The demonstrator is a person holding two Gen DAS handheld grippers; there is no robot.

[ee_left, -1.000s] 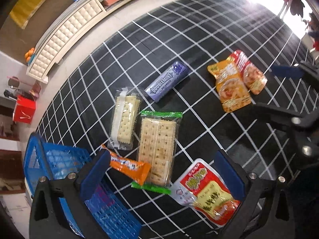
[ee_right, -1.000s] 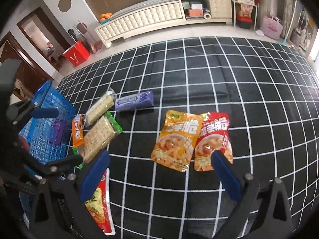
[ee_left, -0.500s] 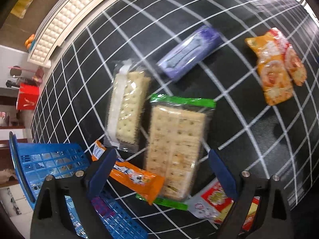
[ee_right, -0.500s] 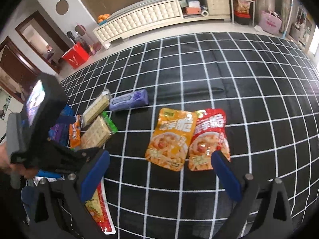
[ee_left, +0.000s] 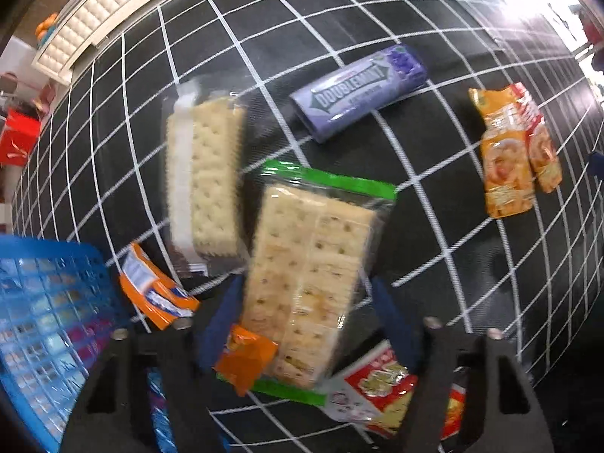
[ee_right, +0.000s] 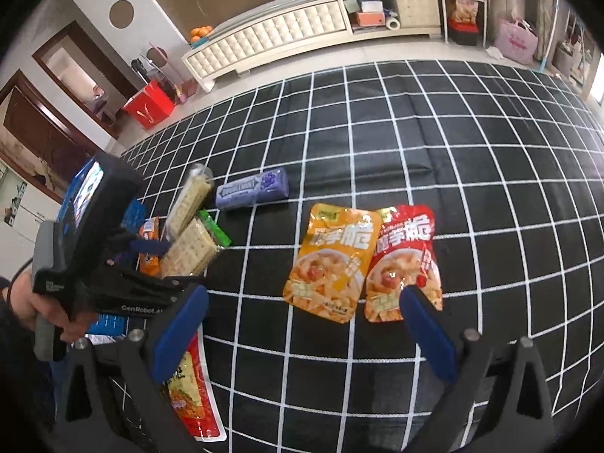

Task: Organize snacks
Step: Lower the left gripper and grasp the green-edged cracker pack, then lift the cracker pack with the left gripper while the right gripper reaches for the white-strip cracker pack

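The green-edged cracker pack (ee_left: pixel 309 271) lies on the black white-grid cloth (ee_right: pixel 434 151), its sides between the left tool's (ee_left: pixel 302 324) blue fingers, which look clamped on it. A blue basket (ee_left: pixel 41 321) sits just left. The right tool (ee_right: pixel 302 332) hangs spread apart above two noodle-snack pouches (ee_right: pixel 362 260). Beyond, a tufted white cabinet (ee_right: pixel 287 34) lines the wall.
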